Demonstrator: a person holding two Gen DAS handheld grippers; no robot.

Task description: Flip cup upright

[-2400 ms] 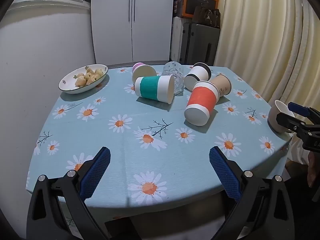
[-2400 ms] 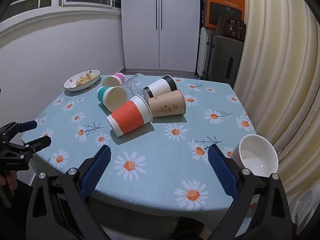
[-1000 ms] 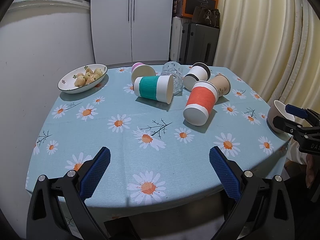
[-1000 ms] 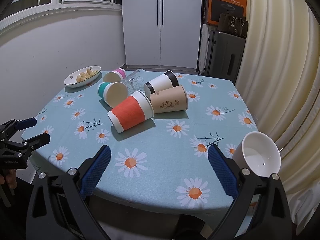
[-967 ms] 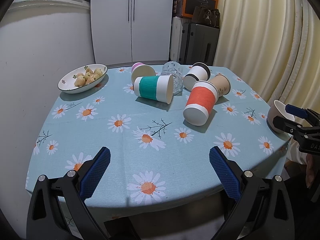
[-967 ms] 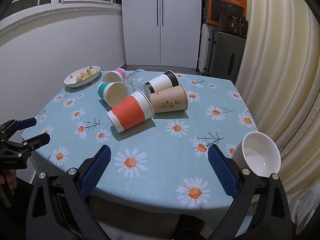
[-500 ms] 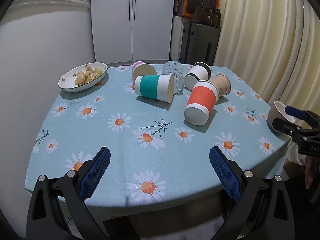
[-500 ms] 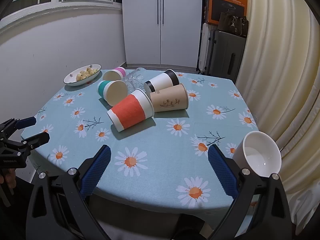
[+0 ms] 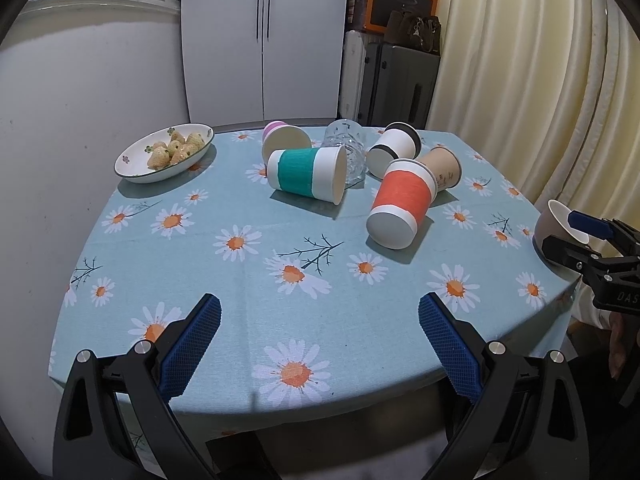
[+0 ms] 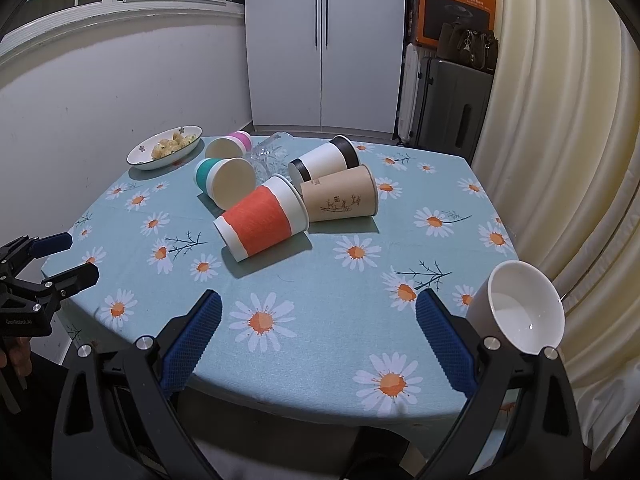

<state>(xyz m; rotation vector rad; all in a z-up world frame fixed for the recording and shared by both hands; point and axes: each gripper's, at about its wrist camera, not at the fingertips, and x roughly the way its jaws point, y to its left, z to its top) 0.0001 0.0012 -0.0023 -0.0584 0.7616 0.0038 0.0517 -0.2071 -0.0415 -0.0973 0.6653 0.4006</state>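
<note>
Several cups lie on their sides on the daisy tablecloth: an orange cup [image 9: 402, 208] [image 10: 262, 222], a teal cup [image 9: 306, 175] [image 10: 224, 178], a brown paper cup [image 10: 340, 199] [image 9: 444, 168], a black-and-white cup [image 10: 326, 160] [image 9: 394, 150], a pink cup [image 9: 280, 140] [image 10: 230, 145] and a clear glass [image 9: 348, 152] [image 10: 272, 156]. A white mug [image 10: 516, 308] [image 9: 554, 224] lies tilted at the table's right edge. My left gripper [image 9: 320, 330] is open and empty over the near edge. My right gripper [image 10: 318, 322] is open and empty, its right finger beside the mug.
An oval dish of food [image 9: 166, 156] [image 10: 166, 146] sits at the far left of the table [image 9: 240, 272]. A white cabinet [image 9: 260, 40], suitcases [image 10: 452, 112] and a cream curtain [image 9: 540, 60] stand behind and to the right.
Both views have drifted slightly back from the table. The cups and mug have not moved, and both grippers stay open.
</note>
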